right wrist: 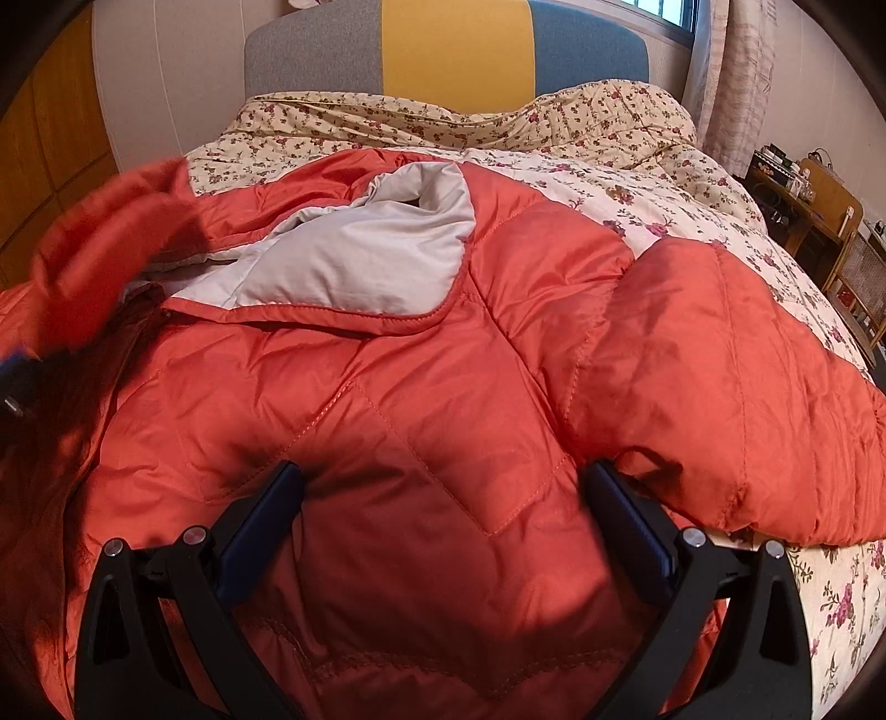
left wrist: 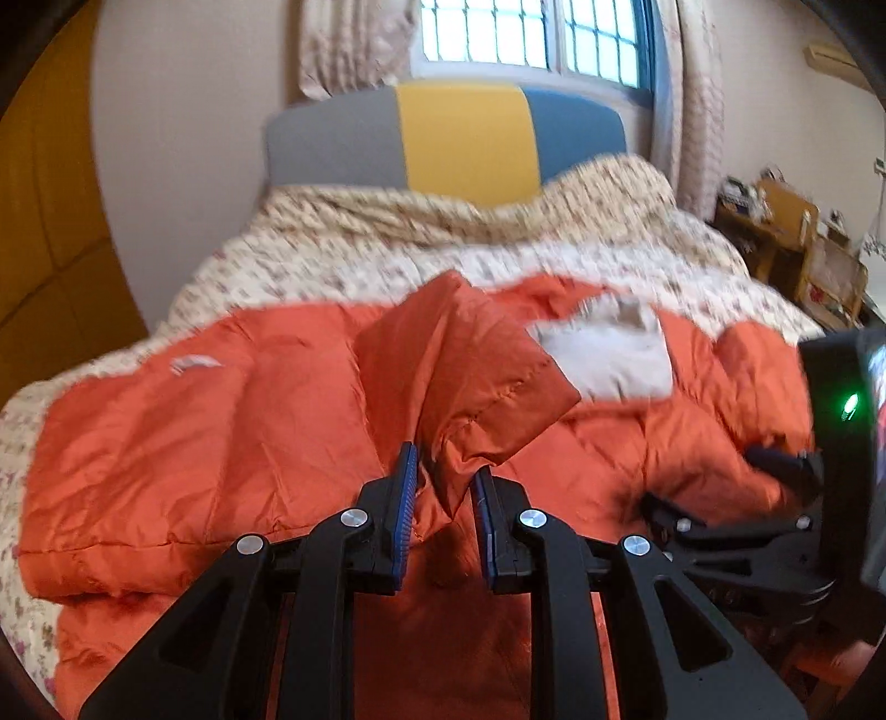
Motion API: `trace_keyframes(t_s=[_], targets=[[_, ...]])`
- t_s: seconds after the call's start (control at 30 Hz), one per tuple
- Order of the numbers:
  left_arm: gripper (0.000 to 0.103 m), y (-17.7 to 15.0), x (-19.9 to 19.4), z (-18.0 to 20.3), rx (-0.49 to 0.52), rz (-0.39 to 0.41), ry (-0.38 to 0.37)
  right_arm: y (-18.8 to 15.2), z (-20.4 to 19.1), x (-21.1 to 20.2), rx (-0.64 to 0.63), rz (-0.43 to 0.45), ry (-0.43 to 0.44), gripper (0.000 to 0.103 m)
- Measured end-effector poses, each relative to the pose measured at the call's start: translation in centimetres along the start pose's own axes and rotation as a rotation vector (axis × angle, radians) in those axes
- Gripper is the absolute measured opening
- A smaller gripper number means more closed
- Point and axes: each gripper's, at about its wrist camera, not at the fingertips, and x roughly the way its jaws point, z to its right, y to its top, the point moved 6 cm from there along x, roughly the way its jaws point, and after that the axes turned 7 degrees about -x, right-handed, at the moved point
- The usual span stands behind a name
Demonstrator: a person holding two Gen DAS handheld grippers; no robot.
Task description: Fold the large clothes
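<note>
An orange quilted puffer jacket (left wrist: 221,421) with grey lining (left wrist: 609,360) lies spread on the bed; it fills the right wrist view (right wrist: 415,415), lining (right wrist: 354,255) showing at the collar. My left gripper (left wrist: 446,482) is shut on a fold of the jacket's sleeve cuff (left wrist: 482,387) and holds it lifted above the body. My right gripper (right wrist: 443,487) is open, its jaws wide apart over the jacket's lower body, holding nothing. It also shows at the right edge of the left wrist view (left wrist: 775,498). The lifted sleeve (right wrist: 99,249) appears blurred at left.
A floral duvet (right wrist: 637,183) covers the bed. A grey, yellow and blue headboard (left wrist: 465,138) stands at the back under a window (left wrist: 526,39). Wooden furniture (left wrist: 786,232) stands at the right. A wooden wardrobe (left wrist: 39,249) is at left.
</note>
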Motion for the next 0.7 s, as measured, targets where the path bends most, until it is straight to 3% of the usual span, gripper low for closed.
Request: trace_keyframes(t_s=[0.07,0.13,0.2,0.27,0.37,0.47,0.63,0.7], targets=[[0.021,-0.6,1.0,0.3,0.018,-0.056,-0.013,0.0,0.0,0.0,0.0,0.0,0.0,0.101],[0.034,-1.0,1.2,0.6,0.027,-0.083,-0.014,0.0,0.0,0.0,0.0,0.0,0.0,0.101],[0.078,-0.8,-0.1,0.7,0.013,-0.054,-0.047,0.0,0.0,0.0,0.0,0.0,0.0,0.101],[0.09,-0.4,-2.7,0.6,-0.012,0.02,-0.103,0.0,0.0,0.0,0.0,0.0,0.0,0.101],[0.09,-0.2,-5.5,0.2,-0.021,0.067,-0.154,0.0,0.1,0.0,0.0,0.0,0.0,0.101],[0.09,0.6,-7.3,-2.1,-0.034,0.115,-0.119,0.0,0.0,0.0,-0.001,0.001,-0.002,0.101],[0.087,1.9,-8.1,-12.2,-0.287,0.161,0.043,-0.1,-0.3,0.1,-0.009,0.01,-0.017,0.101],[0.077,1.9,-7.8,-16.4,-0.393,0.164,0.116,-0.1,-0.4,0.1,-0.009,0.011,-0.018,0.101]])
